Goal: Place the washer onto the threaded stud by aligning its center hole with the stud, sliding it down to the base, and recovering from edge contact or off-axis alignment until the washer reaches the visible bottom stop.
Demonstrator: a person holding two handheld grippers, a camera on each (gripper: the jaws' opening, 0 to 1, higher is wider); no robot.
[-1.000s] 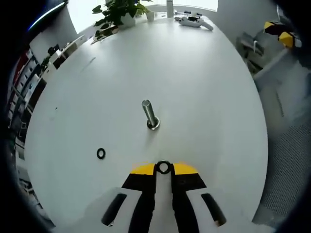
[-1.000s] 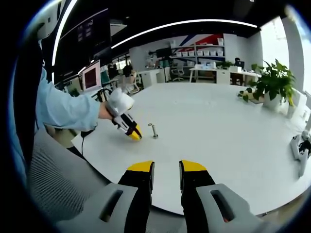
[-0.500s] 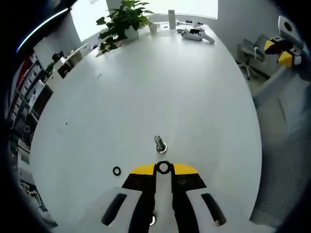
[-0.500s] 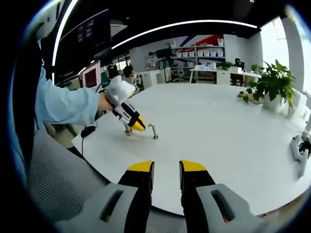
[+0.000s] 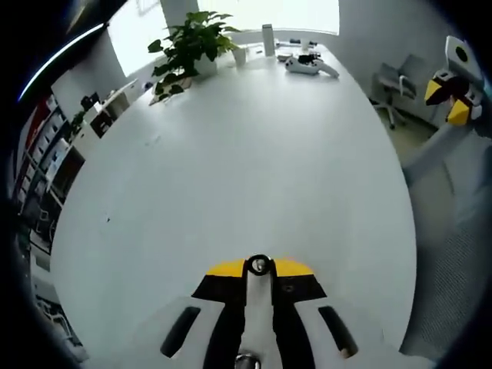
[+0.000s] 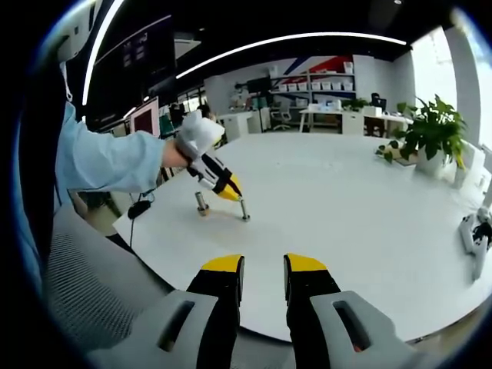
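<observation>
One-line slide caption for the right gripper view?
Left gripper carries the washer over the threaded stud on the white table.

Daylight from the windows beyond the far edge of the table washes them out to plain white and leaves a pale glare on the tabletop. Shadows there are faint. In the right gripper view, a curved ceiling light glows against a dark ceiling. Straight lines bend near the edges, and detail softens.
</observation>
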